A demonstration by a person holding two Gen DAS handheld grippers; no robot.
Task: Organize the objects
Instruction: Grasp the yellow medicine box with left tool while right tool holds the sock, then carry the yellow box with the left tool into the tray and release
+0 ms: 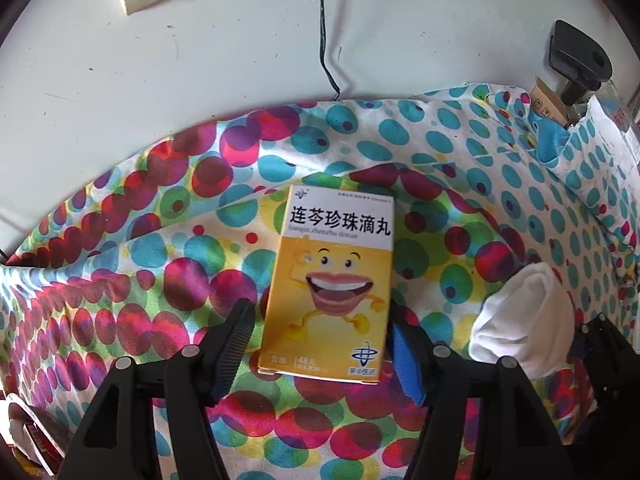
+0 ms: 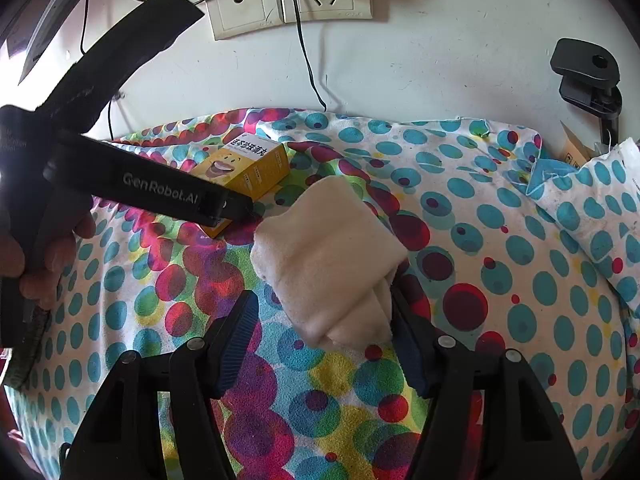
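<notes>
Between my left fingers lies a yellow medicine box, flat on the cloth. They stand wide on both sides of its lower half; the right one seems just beside its edge, the left one a little apart, so they do not press it. My right fingers are also spread, with a folded white towel between them. Its right end touches the right finger; the left finger is apart from it, so I do not hold it.

The bench is covered by a spotted cloth with blue, red, green and yellow dots, wrinkled and raised at the right edge. Behind it is a white wall with wall sockets and a thin black cable hanging down to the cloth. At the far right a black clamp stands at the bench edge.

The box has a white top band with black Chinese letters and, below it, a cartoon face with a big laughing mouth. The towel lies just beside the box, on its right. In the right wrist view a person's hand holds the black handle of the left gripper.
</notes>
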